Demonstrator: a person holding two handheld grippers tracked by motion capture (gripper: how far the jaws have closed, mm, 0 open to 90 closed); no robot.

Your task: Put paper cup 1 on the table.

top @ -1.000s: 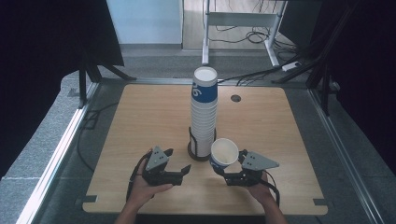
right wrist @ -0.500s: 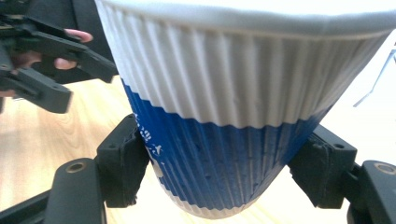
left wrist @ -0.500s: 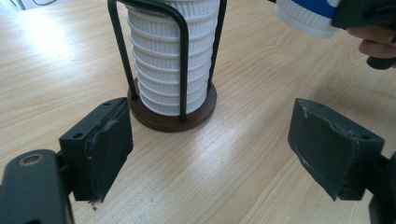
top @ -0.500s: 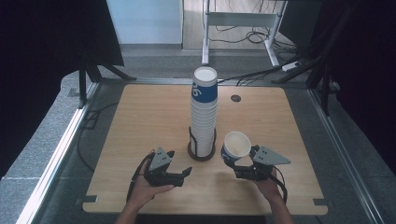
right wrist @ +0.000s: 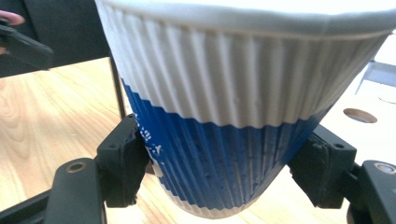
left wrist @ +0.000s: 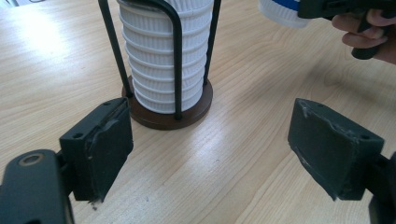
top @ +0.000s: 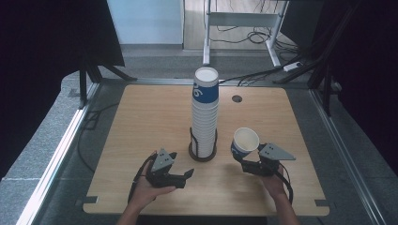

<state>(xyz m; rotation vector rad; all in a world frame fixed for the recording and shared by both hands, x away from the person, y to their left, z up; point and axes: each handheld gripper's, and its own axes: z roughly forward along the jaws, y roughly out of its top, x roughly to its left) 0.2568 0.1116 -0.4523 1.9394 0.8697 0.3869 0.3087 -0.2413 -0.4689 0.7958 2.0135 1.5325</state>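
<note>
**A:** What is the right gripper (top: 248, 161) doing?

**B:** It is clamped on a paper cup (top: 245, 142). In the right gripper view the two black pads press on the blue lower part of the cup (right wrist: 243, 112) from either side, and the white ribbed band and rim stand above them. From the high view the cup sits at the front of that gripper, tilted, with its open mouth facing up and toward the camera.

**A:** And the left gripper (top: 180, 176)?

**B:** Its jaws stand apart with nothing between them. In the left gripper view there is only bare wood of the table (left wrist: 233, 154) between the pads. They have just closed a little, but still on nothing.

**A:** What lies ahead of it?

**B:** The stack of cups (left wrist: 161, 60), straight ahead of the left jaws and near them, standing in a holder (left wrist: 170, 116) with a round brown base and thin black uprights. In the high view the stack (top: 205, 112) rises tall, and its top cup shows a blue band.

**A:** Where is the held cup relative to that stack?

**B:** Beside it, apart from it, on the right gripper's side. From the left gripper it shows farther off at the upper right (left wrist: 280, 11), with the right hand (left wrist: 369, 35) next to it.
</note>
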